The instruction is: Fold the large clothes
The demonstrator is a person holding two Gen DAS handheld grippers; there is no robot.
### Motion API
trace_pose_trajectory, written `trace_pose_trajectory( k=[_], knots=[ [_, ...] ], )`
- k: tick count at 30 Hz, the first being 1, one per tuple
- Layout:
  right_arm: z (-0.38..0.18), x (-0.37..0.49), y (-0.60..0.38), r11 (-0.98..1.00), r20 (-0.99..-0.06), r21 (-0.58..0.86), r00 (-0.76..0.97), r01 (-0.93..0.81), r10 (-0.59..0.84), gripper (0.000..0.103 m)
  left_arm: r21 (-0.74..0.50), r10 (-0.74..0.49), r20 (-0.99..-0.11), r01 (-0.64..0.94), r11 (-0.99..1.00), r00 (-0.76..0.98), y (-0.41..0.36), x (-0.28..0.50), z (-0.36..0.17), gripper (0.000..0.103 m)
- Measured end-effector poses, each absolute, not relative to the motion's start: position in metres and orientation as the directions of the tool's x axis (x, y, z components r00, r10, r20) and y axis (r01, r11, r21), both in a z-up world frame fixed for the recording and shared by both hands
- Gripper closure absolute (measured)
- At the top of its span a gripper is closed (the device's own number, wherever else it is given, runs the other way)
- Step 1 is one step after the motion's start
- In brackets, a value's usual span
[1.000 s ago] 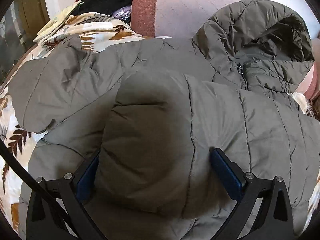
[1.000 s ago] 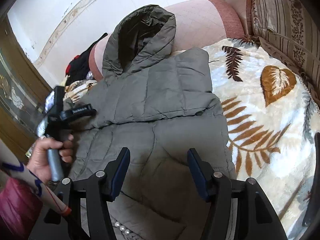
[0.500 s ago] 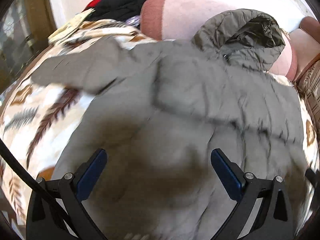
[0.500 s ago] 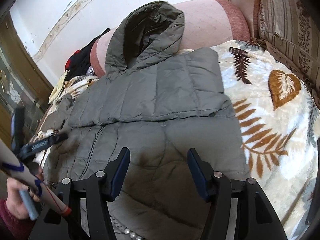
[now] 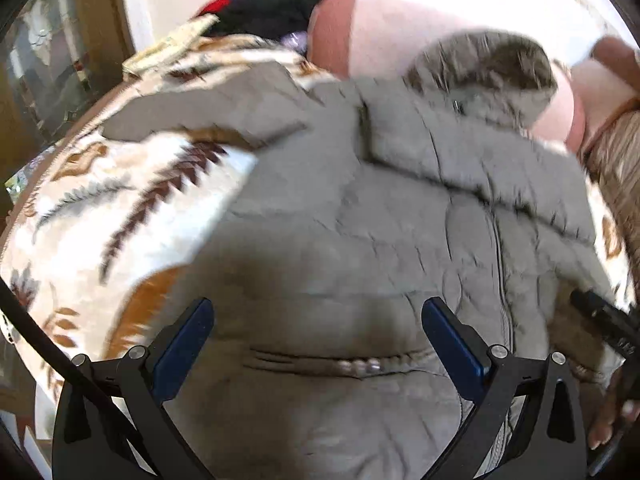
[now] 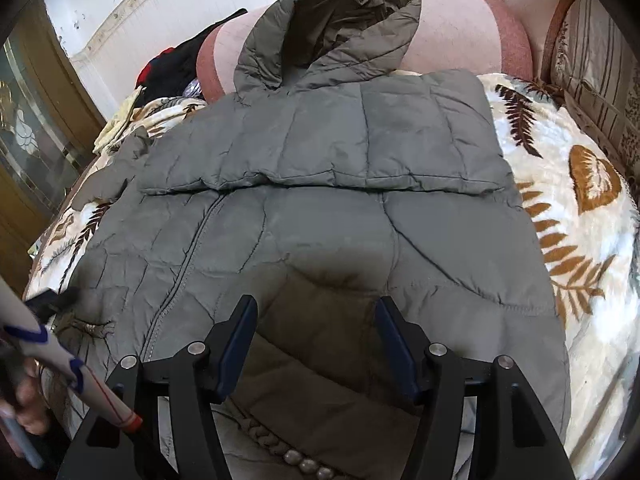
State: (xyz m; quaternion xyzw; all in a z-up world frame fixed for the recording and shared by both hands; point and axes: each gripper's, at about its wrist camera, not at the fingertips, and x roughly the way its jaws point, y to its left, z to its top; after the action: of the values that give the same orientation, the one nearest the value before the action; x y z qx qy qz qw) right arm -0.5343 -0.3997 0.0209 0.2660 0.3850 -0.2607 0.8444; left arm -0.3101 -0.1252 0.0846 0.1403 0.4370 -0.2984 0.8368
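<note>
A grey hooded puffer jacket (image 6: 320,208) lies flat on a leaf-patterned blanket (image 6: 580,240), one sleeve folded across its chest, while the left gripper (image 5: 316,344) and right gripper (image 6: 316,340) hover above its hem, jaws apart, holding nothing.

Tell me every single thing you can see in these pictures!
jacket: one, grey-green, spread flat on the blanket, a sleeve folded across its chest
hood: one, darker inside, leaning on the bolster
beads: a short row, pale, at the jacket's near hem
blanket: one, white with brown leaves, under the jacket
bolster: one, pink with darker ends, behind the jacket
clothes pile: black and red, far left corner
cushion: one, striped beige, far right
cabinet: one, wood with glass, left
left gripper: black with blue pads, open, above the hem
right gripper: black with blue pads, open, above the hem
hand: one, lower left, on a handle
</note>
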Motion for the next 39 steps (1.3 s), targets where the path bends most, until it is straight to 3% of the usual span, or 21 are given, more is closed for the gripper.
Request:
trace_pose_trajectory(
  k=[10, 19, 22, 24, 25, 32, 35, 39],
  knots=[
    [0.02, -0.531, -0.399, 0.72, -0.794, 0.234, 0.555, 0.653, -0.246, 0.037, -0.1, -0.318, -0.773, 0.388, 0.916, 0.55, -0.033, -0.2, 0.141, 0.0],
    [0.015, -0.525, -0.4, 0.731, -0.805, 0.236, 0.551, 0.64, -0.222, 0.037, -0.213, -0.279, -0.777, 0.182, 0.96, 0.564, 0.011, -0.086, 0.147, 0.001],
    [0.013, -0.522, -0.402, 0.73, -0.807, 0.241, 0.549, 0.64, -0.215, 0.036, -0.282, -0.304, -0.781, 0.126, 0.951, 0.546, 0.011, -0.043, 0.133, 0.009],
    [0.011, -0.519, -0.403, 0.734, -0.812, 0.233, 0.543, 0.638, -0.213, 0.035, -0.333, -0.333, -0.791, 0.095, 0.938, 0.514, 0.01, -0.015, 0.12, 0.026],
    [0.01, -0.517, -0.403, 0.735, -0.814, 0.23, 0.54, 0.638, -0.214, 0.034, -0.367, -0.354, -0.793, 0.076, 0.927, 0.495, 0.01, 0.0, 0.111, 0.029],
    [0.004, -0.51, -0.404, 0.738, -0.823, 0.222, 0.529, 0.637, -0.208, 0.032, -0.462, -0.395, -0.795, -0.038, 0.886, 0.461, 0.017, 0.078, 0.056, 0.031],
    [0.005, -0.509, -0.404, 0.74, -0.821, 0.22, 0.53, 0.636, -0.211, 0.031, -0.513, -0.43, -0.78, -0.071, 0.856, 0.455, 0.022, 0.102, 0.038, 0.045],
    [0.003, -0.505, -0.404, 0.744, -0.819, 0.222, 0.535, 0.63, -0.21, 0.028, -0.522, -0.448, -0.769, -0.043, 0.852, 0.456, 0.012, 0.128, 0.025, 0.046]
  ],
)
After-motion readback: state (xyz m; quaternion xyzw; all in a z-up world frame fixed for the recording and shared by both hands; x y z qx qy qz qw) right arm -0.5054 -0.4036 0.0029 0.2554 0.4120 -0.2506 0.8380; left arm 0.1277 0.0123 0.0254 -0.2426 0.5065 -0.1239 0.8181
